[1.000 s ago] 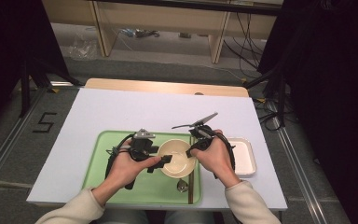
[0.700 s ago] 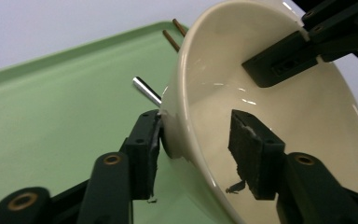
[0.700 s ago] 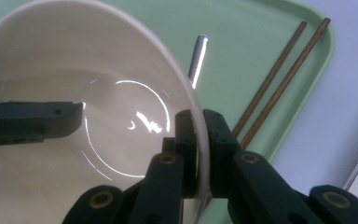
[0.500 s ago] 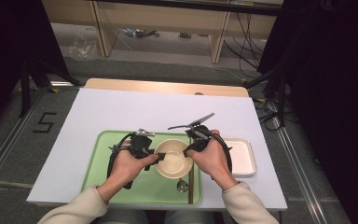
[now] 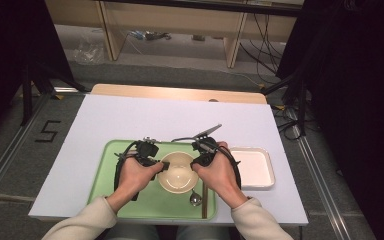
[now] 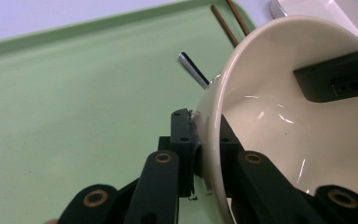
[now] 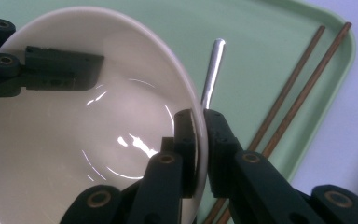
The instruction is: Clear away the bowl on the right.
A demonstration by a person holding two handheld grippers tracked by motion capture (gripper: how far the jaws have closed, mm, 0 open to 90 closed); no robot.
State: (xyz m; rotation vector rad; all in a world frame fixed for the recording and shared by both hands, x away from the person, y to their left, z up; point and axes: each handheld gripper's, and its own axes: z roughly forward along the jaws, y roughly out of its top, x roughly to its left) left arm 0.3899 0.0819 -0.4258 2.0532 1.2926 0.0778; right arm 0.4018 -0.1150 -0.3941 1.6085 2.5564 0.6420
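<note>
Both tools (image 6: 204,140) (image 7: 200,144) tight on bowl (image 5: 176,172) rim — opposite sides

cream bowl (image 5: 176,173), green tray (image 5: 109,169), brown chopsticks (image 7: 292,95)

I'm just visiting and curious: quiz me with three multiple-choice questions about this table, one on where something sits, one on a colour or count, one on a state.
1. Where is the bowl?
A. on the green tray
B. inside the white dish
C. on the floor

2. How many chopsticks lie on the tray?
A. none
B. two
C. five

3. How does the left gripper stand at the bowl's rim?
A. wide open, far from it
B. lying flat on the tray
C. closed on the rim

Answers:
1. A, the high view shows the bowl over the tray, between both hands.
2. B, the right gripper view shows two thin brown sticks side by side.
3. C, the left gripper view shows one jaw inside and one outside the rim, having just closed on it.
</note>
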